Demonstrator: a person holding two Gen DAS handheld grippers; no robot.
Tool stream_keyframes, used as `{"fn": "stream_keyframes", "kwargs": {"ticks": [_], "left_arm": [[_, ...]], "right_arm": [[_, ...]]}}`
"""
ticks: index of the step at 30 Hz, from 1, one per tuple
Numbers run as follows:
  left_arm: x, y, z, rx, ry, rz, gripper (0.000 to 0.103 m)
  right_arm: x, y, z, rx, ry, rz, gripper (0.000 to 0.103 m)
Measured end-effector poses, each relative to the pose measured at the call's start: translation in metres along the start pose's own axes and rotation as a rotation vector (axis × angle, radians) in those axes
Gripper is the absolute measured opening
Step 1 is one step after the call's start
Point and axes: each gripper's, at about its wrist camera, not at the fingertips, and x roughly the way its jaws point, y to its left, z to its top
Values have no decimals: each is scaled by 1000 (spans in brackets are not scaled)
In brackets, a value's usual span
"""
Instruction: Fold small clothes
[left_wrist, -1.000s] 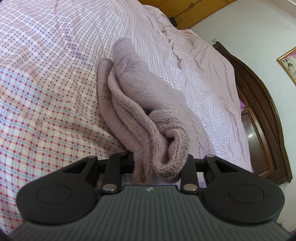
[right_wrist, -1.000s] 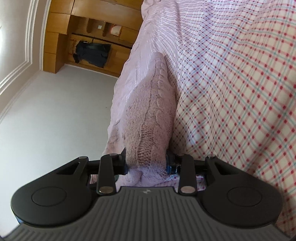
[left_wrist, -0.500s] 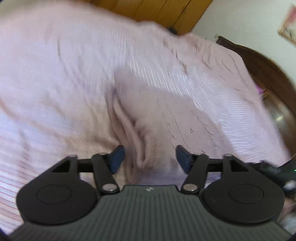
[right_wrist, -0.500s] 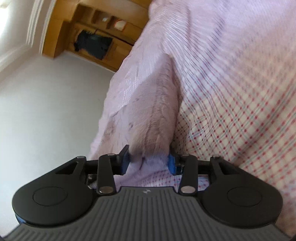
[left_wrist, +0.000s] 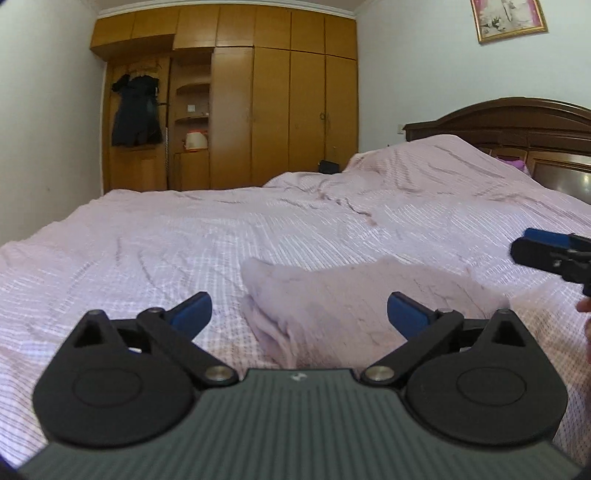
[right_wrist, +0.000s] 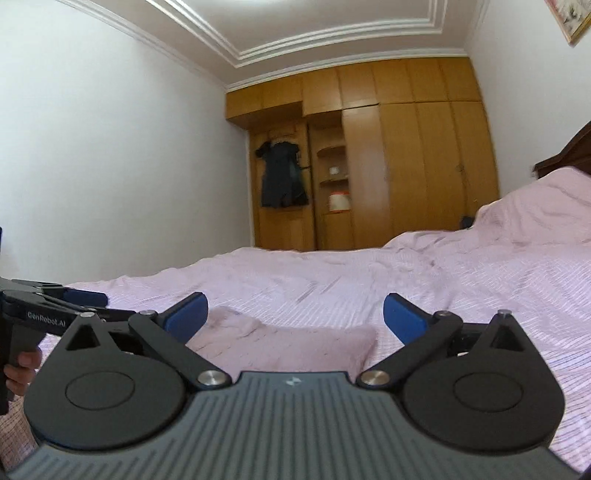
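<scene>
A folded mauve knit garment (left_wrist: 351, 306) lies flat on the pink checked bedspread (left_wrist: 147, 251), held by neither gripper. My left gripper (left_wrist: 299, 314) hovers just before its near edge. Its jaws are opening wide, and the blue pads (left_wrist: 192, 314) touch nothing. In the right wrist view the garment (right_wrist: 288, 343) lies ahead of and below my right gripper (right_wrist: 293, 314). Those jaws are opening too, with nothing pressed between them. Each gripper also shows in the other's view: the right gripper (left_wrist: 546, 251) at the right edge, the left gripper (right_wrist: 55, 299) at the left edge.
A wooden wardrobe (left_wrist: 280, 110) fills the far wall, with a dark garment (left_wrist: 135, 110) hanging on it. A dark wooden headboard (left_wrist: 517, 122) stands at the right. A person's hand (right_wrist: 18, 365) holds the left gripper's handle. The bedspread spreads wide around the garment.
Both grippers let go of the knit garment and opened wide. They rolled upright and drew back and up, so the room is now in view. The garment lies folded on the bed.
</scene>
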Motion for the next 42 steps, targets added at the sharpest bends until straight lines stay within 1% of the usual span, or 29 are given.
{"fn": "stream_keyframes", "kwargs": {"ticks": [3, 6, 8, 9, 10, 12, 15, 19, 27, 42], "left_arm": [[4, -1, -12, -1, -2, 11, 103], [9, -7, -24, -9, -36, 21, 103], [13, -10, -33, -5, -70, 33, 103], [16, -13, -38, 9, -75, 36, 103], [21, -16, -43, 27, -68, 36, 103], [28, -19, -45, 50, -49, 26, 103], [25, -19, -45, 48, -70, 11, 103], [29, -16, -45, 30, -62, 7, 103], [32, -10, -47, 2, -41, -5, 103], [35, -11, -48, 6, -37, -5, 103]], "right_arm": [[10, 1, -7, -16, 50, 10, 103], [18, 4, -19, -60, 78, 23, 103], [22, 5, -31, -58, 66, 32, 103], [23, 1, -40, -43, 45, 43, 103], [22, -3, -49, -30, 43, 40, 103], [22, -6, -53, -8, 51, 43, 103], [18, -12, -59, 10, 11, 54, 103], [18, -14, -60, 18, 7, 48, 103], [20, -8, -61, -9, 10, 49, 103], [27, -11, -62, -13, 39, 59, 103]]}}
